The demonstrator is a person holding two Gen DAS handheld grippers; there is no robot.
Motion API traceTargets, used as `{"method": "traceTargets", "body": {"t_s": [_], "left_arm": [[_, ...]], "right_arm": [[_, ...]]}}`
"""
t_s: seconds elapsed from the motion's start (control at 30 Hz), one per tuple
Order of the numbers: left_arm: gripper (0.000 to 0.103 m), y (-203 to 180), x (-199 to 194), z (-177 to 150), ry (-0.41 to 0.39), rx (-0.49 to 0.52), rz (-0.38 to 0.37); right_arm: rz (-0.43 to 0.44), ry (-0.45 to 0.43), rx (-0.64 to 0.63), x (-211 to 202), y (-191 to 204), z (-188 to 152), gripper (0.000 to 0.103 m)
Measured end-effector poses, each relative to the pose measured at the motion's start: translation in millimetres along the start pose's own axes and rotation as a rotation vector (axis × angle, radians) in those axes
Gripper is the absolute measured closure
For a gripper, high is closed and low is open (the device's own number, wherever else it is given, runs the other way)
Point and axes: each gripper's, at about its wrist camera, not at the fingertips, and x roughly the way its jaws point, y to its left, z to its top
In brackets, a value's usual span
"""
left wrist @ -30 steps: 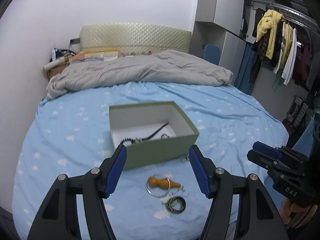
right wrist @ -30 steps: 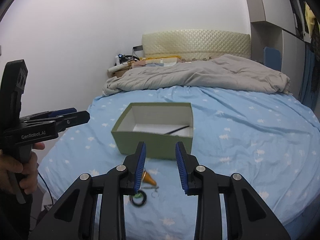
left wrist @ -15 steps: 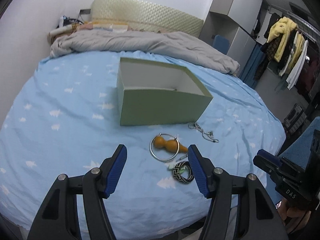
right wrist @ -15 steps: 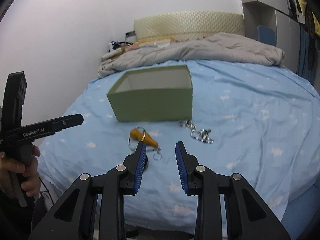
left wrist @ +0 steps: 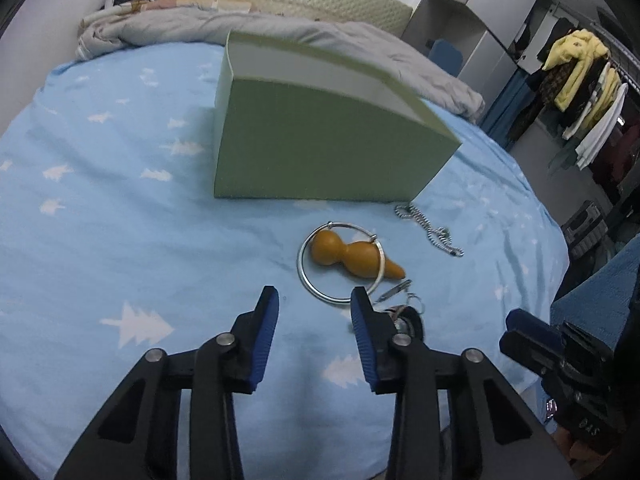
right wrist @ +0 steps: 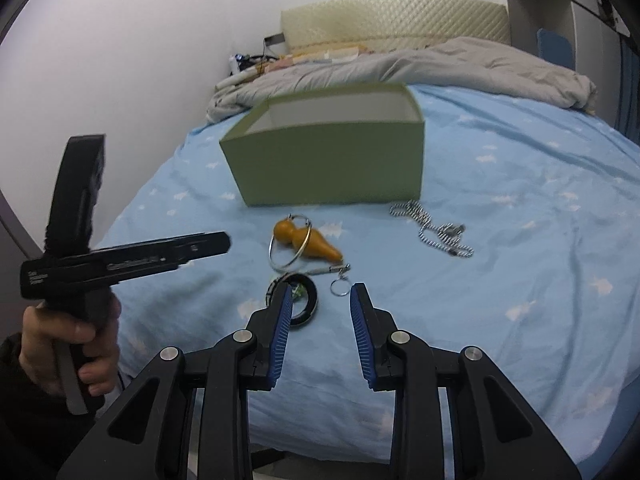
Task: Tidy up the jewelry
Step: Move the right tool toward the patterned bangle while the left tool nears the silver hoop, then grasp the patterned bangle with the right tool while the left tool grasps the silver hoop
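- The gourd charm (left wrist: 352, 255) lies flat on the bed (left wrist: 100, 200) just in front of the green box (left wrist: 320, 152), its long axis running from fat end at left to thin tip at right, a metal ring (left wrist: 304, 276) looped around it.
- Bead chain (right wrist: 436, 232) lies right of the charm, apart from it.
- Only the right view shows the dark bangle (right wrist: 304, 304) whole and the hand (right wrist: 68, 344) gripping the left handle.
- Left tongs (left wrist: 314, 312) tilt down, closing on nothing.
- Right tongs (right wrist: 320, 306) are narrowly parted and empty.
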Motion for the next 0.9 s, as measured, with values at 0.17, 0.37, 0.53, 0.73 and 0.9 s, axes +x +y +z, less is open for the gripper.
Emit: {"method": "traceTargets", "body": {"t_s": [0.17,0.37,0.53,0.73,0.9], "left_arm": [[0.079,4.9,24.0,5.1,0.022,0.031,0.005],[0.078,3.8,42.5,12.4,0.043,0.076,-0.005],[0.078,3.1,59.1,17.3,0.063,0.112,0.002],[0.078,-0.5,72.5,20.0,0.080,0.158,0.012],[0.079,-5.1,80.9,24.6,0.087,0.206,0.017]], "right_arm": [[0.016,0.050,0.008,22.7,-1.0,-4.4,0.083],[0.023,0.086,0.019,44.6,-0.9,-3.6,0.086],[0.038,0.107,0.017,57.9,1.1,-3.6,0.086],[0.057,0.138,0.015,70.7,0.6,-5.4,0.089],[0.064,0.155,0.011,78.2,1.4,-6.2,0.090]]}}
